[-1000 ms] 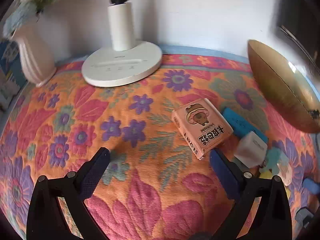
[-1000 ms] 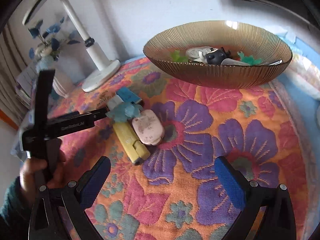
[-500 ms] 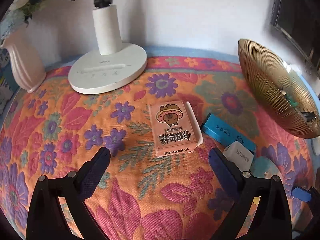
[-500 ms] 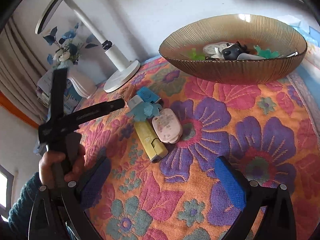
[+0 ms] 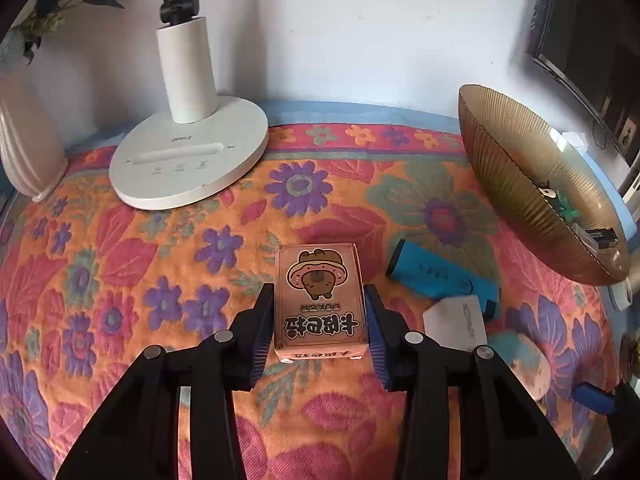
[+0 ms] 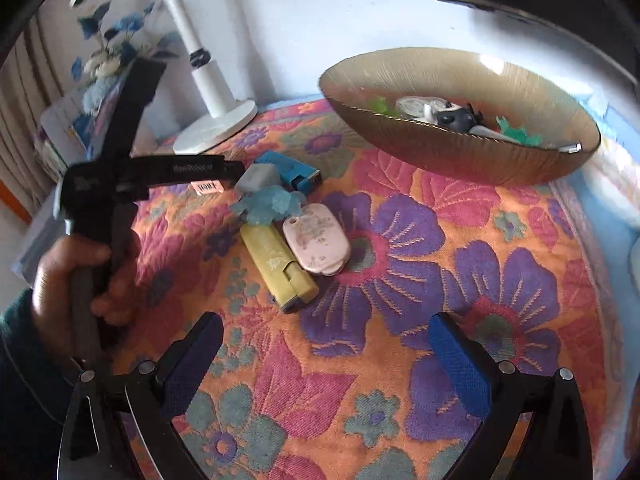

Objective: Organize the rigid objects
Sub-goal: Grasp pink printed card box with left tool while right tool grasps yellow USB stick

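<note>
Floral cloth (image 5: 120, 248); card box (image 5: 320, 300) between closing left hand-held gripper (image 5: 319, 330)

Both tools are built alike. The left gripper (image 5: 319, 322) has matte black arms that fork toward the camera, each dotted with round silver screw heads, and its fingers (image 5: 262, 332) carry ribbed blue pads along their inner faces. The right gripper (image 6: 326, 354) shows the same black frame, silver screws and textured blue pads. In the right wrist view, the left tool's black bar bears small pale lettering, blurred. The hand (image 6: 70, 276) gripping it emerges from a dark green sleeve (image 6: 14, 344).
</note>
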